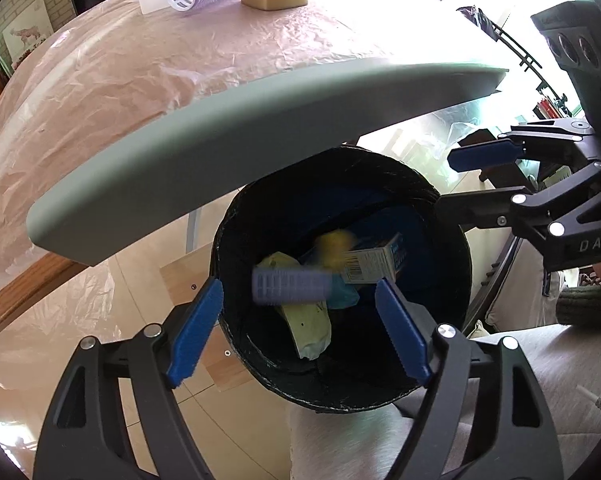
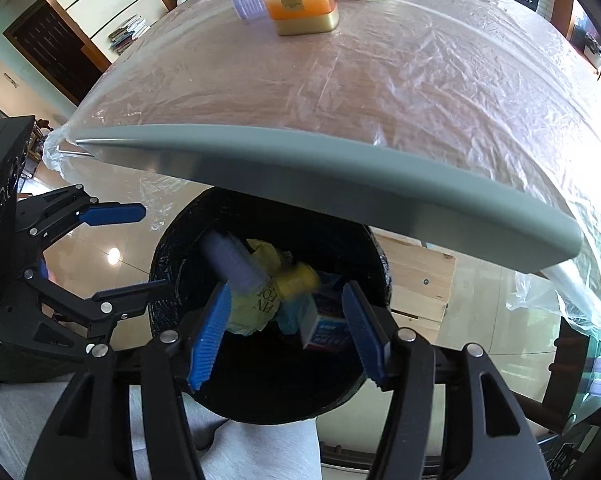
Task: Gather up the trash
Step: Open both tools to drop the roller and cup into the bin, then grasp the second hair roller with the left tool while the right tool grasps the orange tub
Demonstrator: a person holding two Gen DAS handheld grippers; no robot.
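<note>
Trash bin (image 1: 340, 384): round, black-lined; ribbed lilac roller (image 1: 290, 285) blurred above; both hand-held grippers (image 1: 300, 332) (image 2: 286, 332) spread, empty.

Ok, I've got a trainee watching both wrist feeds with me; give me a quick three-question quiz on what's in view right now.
1. True or false: both grippers, left gripper and right gripper, are open and hold nothing.
2. Multiple choice: where is the blurred purple roller? A) lying on the table B) over the open mouth of the black bin C) clamped in the left gripper.
3. Fill in: on the plastic-covered table, the item standing nearest the orange candle jar on its left side in the right wrist view is a second ______.

Key: 1 true; 2 B; 3 purple roller.
</note>
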